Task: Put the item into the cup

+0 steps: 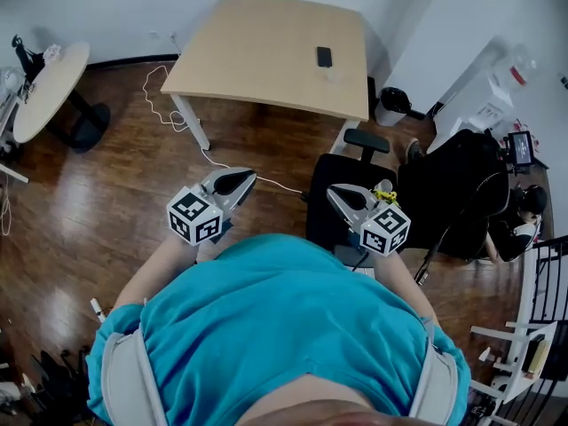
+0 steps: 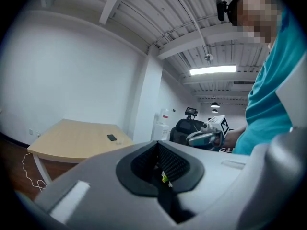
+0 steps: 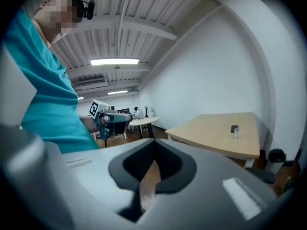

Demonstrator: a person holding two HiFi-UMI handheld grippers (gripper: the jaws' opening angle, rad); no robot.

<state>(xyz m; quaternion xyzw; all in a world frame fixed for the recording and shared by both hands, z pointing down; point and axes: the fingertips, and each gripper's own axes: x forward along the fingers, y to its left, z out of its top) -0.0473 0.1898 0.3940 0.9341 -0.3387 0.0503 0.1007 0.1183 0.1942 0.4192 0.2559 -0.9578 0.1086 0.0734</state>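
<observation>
Both grippers were held at chest height above the floor (image 1: pixel 106 220), well apart from the tabletop (image 1: pixel 257 51). The left gripper (image 1: pixel 236 181) had its jaws drawn together with only an unidentifiable yellow-green speck in the slit, and the right gripper (image 1: pixel 343 193) had its jaws closed on nothing. The black item (image 1: pixel 324 57) lay flat toward the tabletop's right side, just beside the clear cup (image 1: pixel 335 74) and not in it. The cubes (image 1: pixel 194 217) bore black-and-white square markers, and the red label (image 1: pixel 519 75) on the white dispenser (image 1: pixel 484 105) was too small to read.
</observation>
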